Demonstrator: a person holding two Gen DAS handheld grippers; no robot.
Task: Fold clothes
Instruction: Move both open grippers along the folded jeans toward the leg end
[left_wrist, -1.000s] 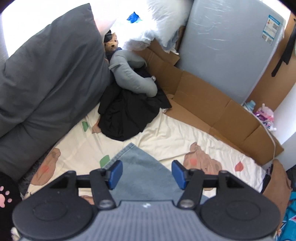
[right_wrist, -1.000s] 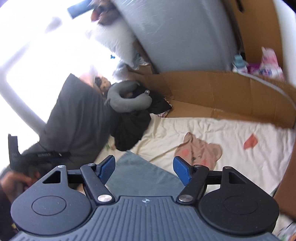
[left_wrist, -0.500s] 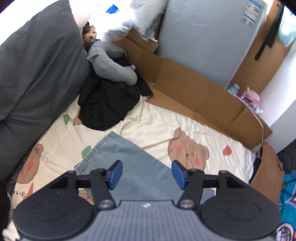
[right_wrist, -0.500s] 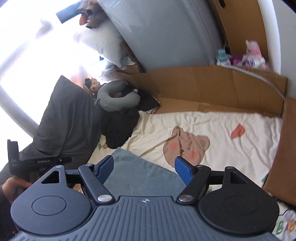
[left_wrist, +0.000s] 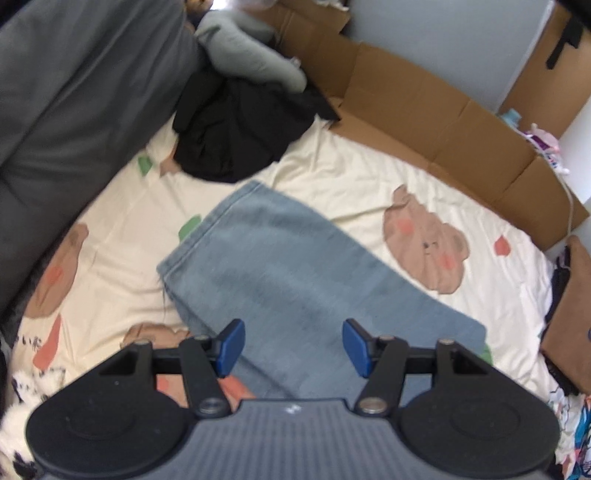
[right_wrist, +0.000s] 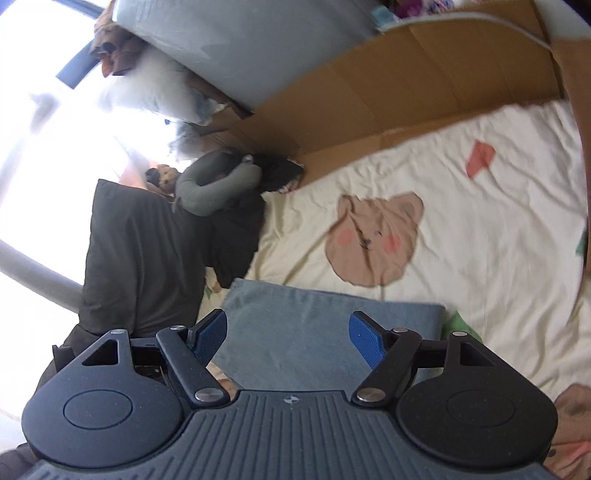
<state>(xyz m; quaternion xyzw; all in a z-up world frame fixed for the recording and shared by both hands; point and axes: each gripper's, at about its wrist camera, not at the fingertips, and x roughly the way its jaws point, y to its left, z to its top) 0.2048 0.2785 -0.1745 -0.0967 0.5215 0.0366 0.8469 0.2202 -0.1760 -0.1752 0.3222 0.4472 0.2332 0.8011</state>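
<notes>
Between the wide-open, empty jaws of the left gripper and right gripper lies the folded blue garment, flat on the bed sheet. A shallow pinch risks catching only the top layer or snagging the sheet, undoing the fold.

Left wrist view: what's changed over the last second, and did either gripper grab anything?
Nothing was grabbed. The left gripper pulled back, so more of the blue garment shows, lying flat on the sheet. The right gripper view rolled and shifted. Both stay open and empty; the black clothes have not moved.
</notes>
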